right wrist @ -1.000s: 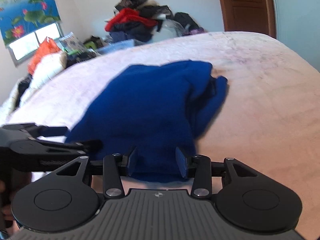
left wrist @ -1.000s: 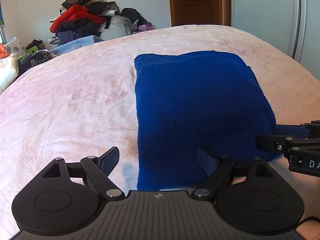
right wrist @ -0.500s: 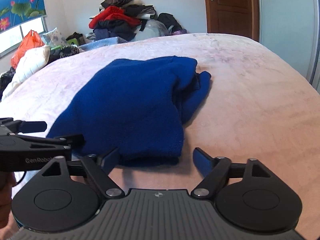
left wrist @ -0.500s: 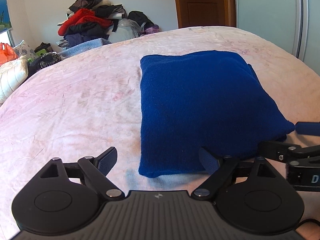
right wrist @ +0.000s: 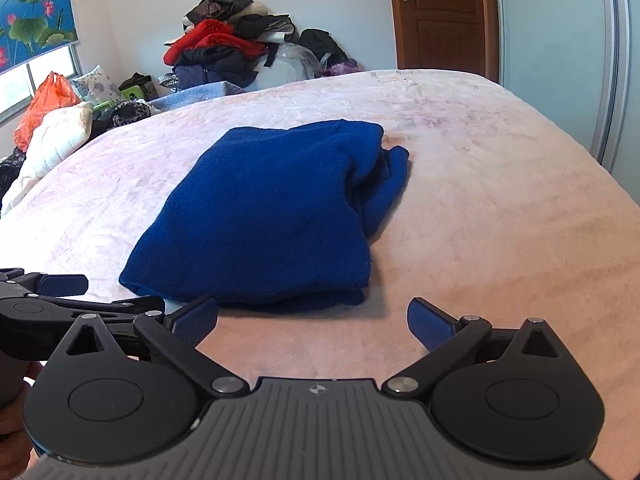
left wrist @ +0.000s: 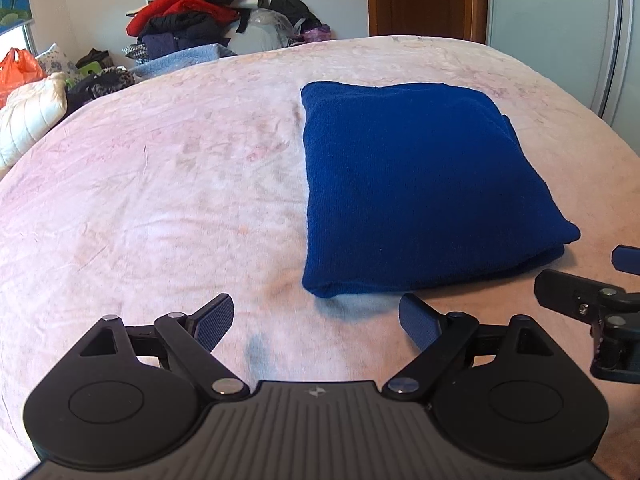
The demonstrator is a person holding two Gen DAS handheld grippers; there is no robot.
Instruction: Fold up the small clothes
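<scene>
Bed (left wrist: 160,200): covered by a pale pink blanket on which everything is laid.
Clothes pile (right wrist: 232,52): heaped against the far wall, beyond the bed.
Blue sweater (left wrist: 420,184): laid folded into a rough square on the blanket, loose layers seen along its right edge.
Left gripper (left wrist: 316,320): held wide apart, nothing between the pads, just short of the sweater's near edge.
Right gripper (right wrist: 312,320): jaws just opened further, spread wide, nothing gripped.
</scene>
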